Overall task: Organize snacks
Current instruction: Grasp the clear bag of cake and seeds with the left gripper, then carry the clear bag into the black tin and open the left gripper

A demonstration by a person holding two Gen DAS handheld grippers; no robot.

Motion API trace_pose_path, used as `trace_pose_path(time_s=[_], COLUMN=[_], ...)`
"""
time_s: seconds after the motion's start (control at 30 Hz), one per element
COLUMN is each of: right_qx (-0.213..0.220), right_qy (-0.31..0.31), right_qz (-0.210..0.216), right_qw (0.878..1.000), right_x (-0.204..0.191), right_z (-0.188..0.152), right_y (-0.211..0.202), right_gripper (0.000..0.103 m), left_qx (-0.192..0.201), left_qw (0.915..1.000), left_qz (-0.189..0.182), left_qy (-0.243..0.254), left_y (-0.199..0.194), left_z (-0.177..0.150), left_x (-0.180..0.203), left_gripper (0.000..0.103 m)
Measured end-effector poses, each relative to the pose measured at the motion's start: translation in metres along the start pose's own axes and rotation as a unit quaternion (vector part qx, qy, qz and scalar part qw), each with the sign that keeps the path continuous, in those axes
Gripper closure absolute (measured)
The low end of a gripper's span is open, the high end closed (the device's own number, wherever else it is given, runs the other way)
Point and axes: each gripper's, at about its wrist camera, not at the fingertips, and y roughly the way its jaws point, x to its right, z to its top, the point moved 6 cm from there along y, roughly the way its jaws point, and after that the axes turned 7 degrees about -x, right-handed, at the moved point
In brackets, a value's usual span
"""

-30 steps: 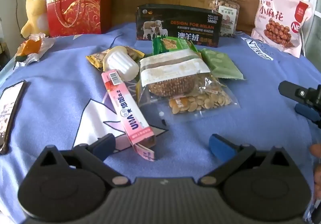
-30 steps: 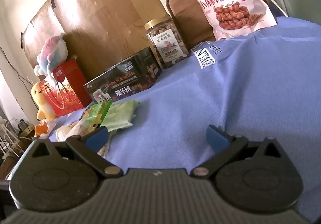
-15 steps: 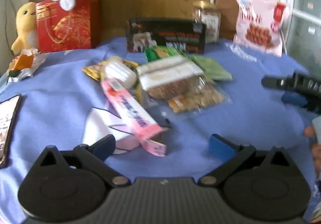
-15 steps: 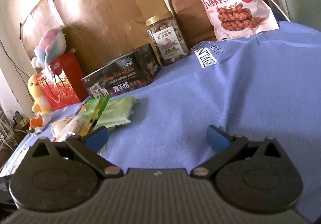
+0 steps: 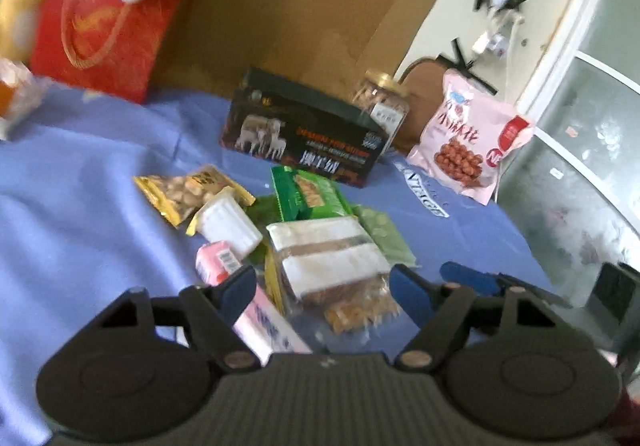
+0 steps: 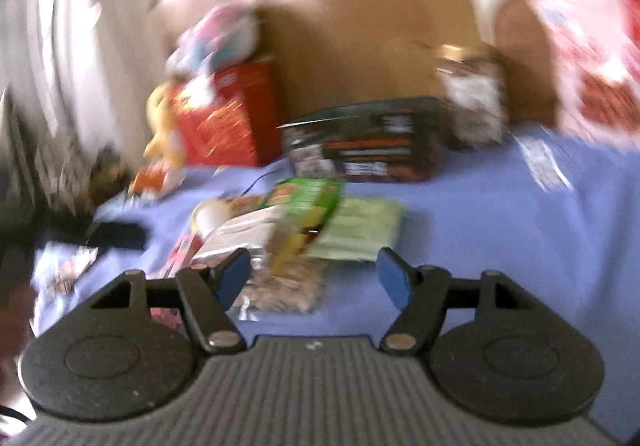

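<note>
We judge the sorting barely begun: the snack pile (image 5: 304, 246) lies jumbled at mid-frame on the blue-clothed desk (image 5: 80, 206), crinkly clear bags over glossy flat packets and a slim pink carton (image 5: 264, 326). Left hand-held gripper (image 5: 322, 292) and right hand-held gripper (image 6: 314, 276) are closing, both empty.

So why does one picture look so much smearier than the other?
Right wrist view: heavy motion blur, the black box and jar smeared, labels unreadable. Left wrist view: milder blur, the pink bag still recognisable; fisheye bends the door frame; bright daylight at right.
</note>
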Motion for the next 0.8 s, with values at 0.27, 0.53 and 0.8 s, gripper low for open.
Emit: trace_pose_path(time_s=[0.27, 0.53, 0.8], right_qx=[-0.085, -0.071, 0.018], right_qy=[-0.059, -0.062, -0.057], right_qz=[0.013, -0.012, -0.013], right_qw=[0.995, 0.995, 0.998], right_x=[-0.02, -0.04, -0.016], right_z=[0.006, 0.017, 0.073], right_y=[0.058, 0.047, 0.046], right_gripper=[0.039, 0.055, 0.055], left_qx=[-0.058, -0.056, 0.001], left_qw=[0.9968, 0.9938, 0.9961], left_qz=[-0.055, -0.092, -0.087], left_qy=[-0.011, -0.028, -0.017], left_y=[0.053, 0.047, 0.04], left_z=[0.015, 0.028, 0.094], left_x=[-0.004, -0.005, 0.015], left_gripper=[0.042, 0.045, 0.045])
